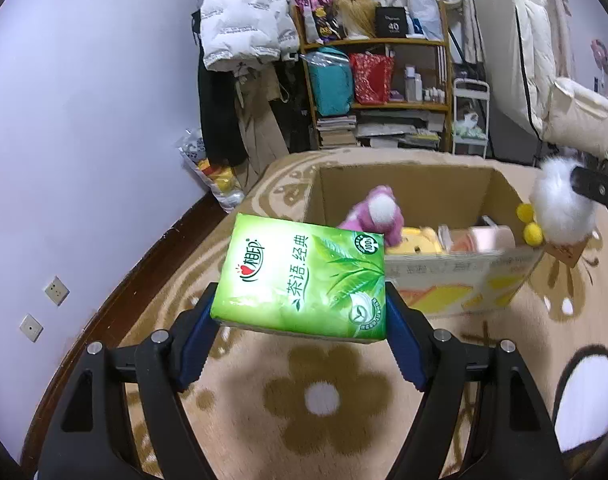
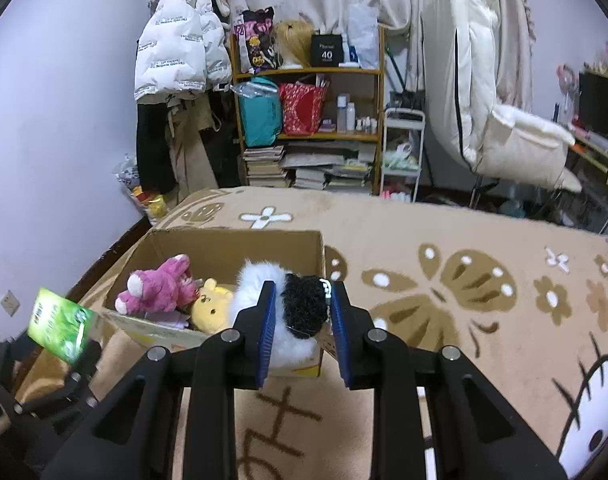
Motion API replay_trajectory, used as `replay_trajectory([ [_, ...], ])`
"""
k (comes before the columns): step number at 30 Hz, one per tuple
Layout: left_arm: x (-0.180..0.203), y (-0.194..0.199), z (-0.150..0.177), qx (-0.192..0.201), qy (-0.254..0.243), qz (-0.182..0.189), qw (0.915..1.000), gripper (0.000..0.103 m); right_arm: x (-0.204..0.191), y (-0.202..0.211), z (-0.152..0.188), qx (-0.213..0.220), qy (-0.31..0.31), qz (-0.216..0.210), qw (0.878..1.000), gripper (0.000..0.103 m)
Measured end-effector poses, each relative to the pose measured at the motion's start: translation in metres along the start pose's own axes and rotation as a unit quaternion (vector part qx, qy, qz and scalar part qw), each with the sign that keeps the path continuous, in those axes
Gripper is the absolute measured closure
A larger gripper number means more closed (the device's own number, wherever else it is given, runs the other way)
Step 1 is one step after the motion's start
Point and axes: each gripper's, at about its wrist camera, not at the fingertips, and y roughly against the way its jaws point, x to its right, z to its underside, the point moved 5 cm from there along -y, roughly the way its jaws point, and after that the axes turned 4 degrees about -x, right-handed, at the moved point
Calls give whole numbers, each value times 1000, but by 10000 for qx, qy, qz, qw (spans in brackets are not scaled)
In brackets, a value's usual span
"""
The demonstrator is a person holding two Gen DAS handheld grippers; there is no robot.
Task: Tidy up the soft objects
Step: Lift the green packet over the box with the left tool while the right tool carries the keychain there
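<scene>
My left gripper (image 1: 300, 300) is shut on a green tissue pack (image 1: 304, 276) and holds it above the rug, just left of an open cardboard box (image 1: 404, 184). My right gripper (image 2: 302, 308) is shut on a white and black fluffy plush (image 2: 288, 304) over the box's near right corner (image 2: 320, 240). In the left wrist view the plush (image 1: 560, 204) hangs at the box's right side, with yellow feet. A pink plush (image 2: 160, 286) and a yellow bear plush (image 2: 212, 308) lie inside the box. The tissue pack also shows in the right wrist view (image 2: 60, 324).
The box sits on a beige patterned rug (image 2: 444, 240). A wooden shelf (image 2: 308, 120) with bags and books, hanging coats (image 2: 176, 60) and a white padded chair (image 2: 496, 120) stand at the back. A lilac wall (image 1: 84, 140) runs along the left.
</scene>
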Motion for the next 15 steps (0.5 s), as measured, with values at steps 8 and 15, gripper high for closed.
replay_trajectory([
  [8,-9,3,-28,332,48,-92,9994,27,-12,0,-15,233,395,223,9987,75],
  [15,-9,4,-59,626,63,3,9980,27,-21,-7,-32,359,643,305,9968,75],
])
